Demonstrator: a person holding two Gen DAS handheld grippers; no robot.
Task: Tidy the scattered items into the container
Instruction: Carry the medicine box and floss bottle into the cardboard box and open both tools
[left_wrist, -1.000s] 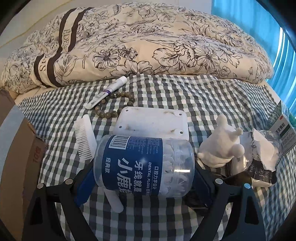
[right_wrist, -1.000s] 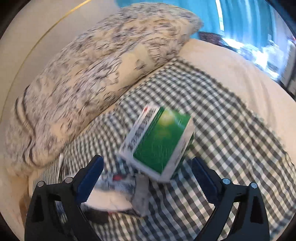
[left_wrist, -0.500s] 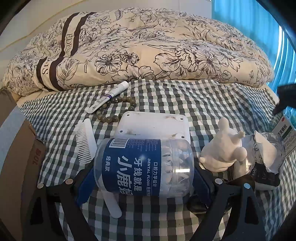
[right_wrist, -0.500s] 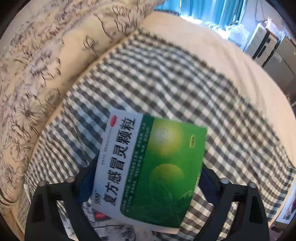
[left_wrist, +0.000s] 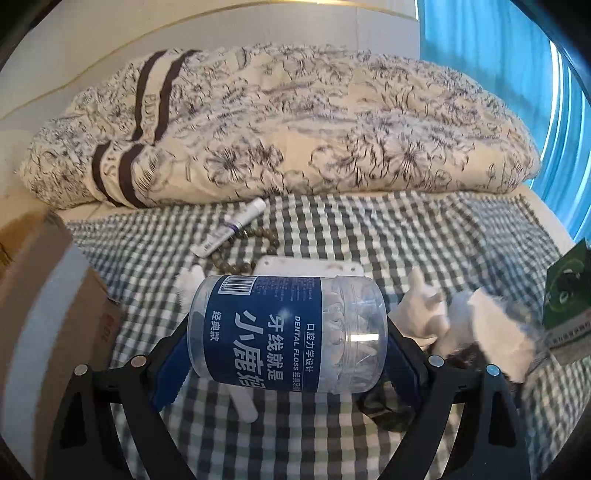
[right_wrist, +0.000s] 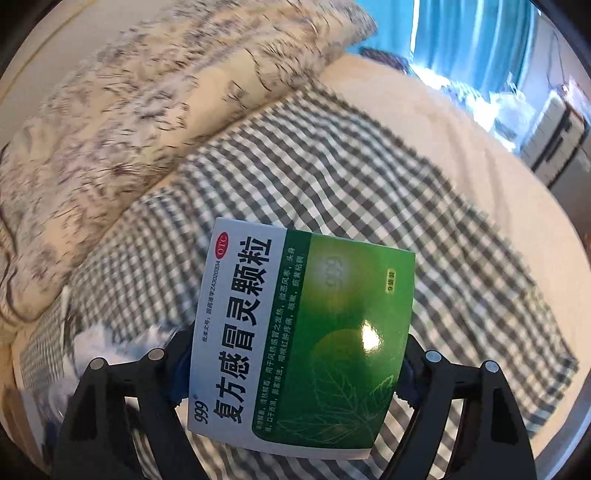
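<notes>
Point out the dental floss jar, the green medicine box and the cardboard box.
Clear blue-labelled dental floss jar (left_wrist: 286, 338), left wrist view, blue label.
Green medicine box (right_wrist: 303, 339), right wrist view, front face.
Brown cardboard box (left_wrist: 44, 295), left wrist view, taped flap.

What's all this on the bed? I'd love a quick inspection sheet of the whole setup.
Surface: checked sheet over a bed.
Job's things: floss jar in the left gripper; green medicine box in the right gripper; cardboard box at left, probably the container.
Clutter: tube, bead bracelet, white plate, comb, white figurine, crumpled packet.
Grippers: both shut on their loads, lifted off the sheet.
Cables: nothing seen.
Surroundings: floral duvet, blue curtain, wall behind.
</notes>
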